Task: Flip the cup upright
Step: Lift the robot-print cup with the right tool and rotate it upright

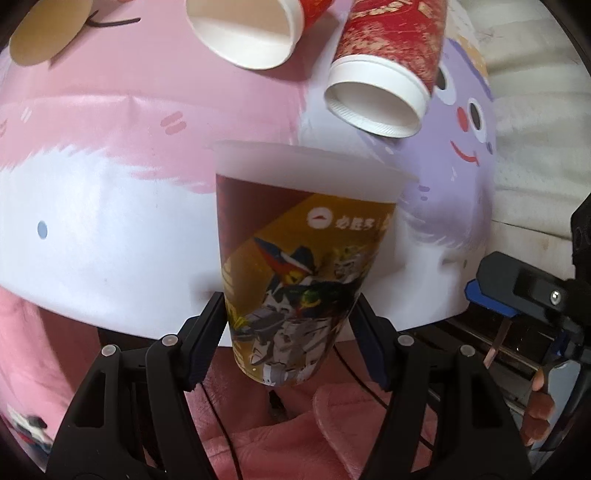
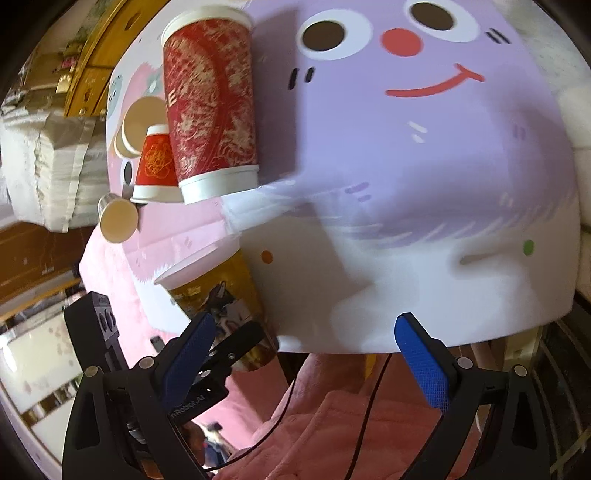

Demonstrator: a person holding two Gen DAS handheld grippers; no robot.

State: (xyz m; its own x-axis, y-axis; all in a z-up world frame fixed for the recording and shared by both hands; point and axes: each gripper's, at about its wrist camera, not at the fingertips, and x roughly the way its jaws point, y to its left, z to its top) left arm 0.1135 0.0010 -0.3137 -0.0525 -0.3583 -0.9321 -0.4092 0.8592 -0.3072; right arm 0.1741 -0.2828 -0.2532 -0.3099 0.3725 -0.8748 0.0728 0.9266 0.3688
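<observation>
My left gripper [image 1: 290, 295] is shut on a yellow and maroon printed cup [image 1: 299, 266] with robot artwork. It holds the cup by its lower body, white rim away from me and tilted, above the cartoon mat. The cup also shows in the right wrist view [image 2: 218, 291], with the left gripper's fingers [image 2: 236, 341] around it. My right gripper [image 2: 304, 334] is open and empty, to the right of that cup over the mat's near edge. It shows in the left wrist view at far right [image 1: 517, 288].
A tall red patterned paper cup [image 1: 388, 62] lies on its side on the pink and purple cartoon mat [image 1: 110, 229], open end toward me. A second red cup [image 1: 251, 29] lies beside it. Brown round coasters [image 2: 119, 221] lie at the mat's far left. Pink clothing [image 1: 277, 435] lies below.
</observation>
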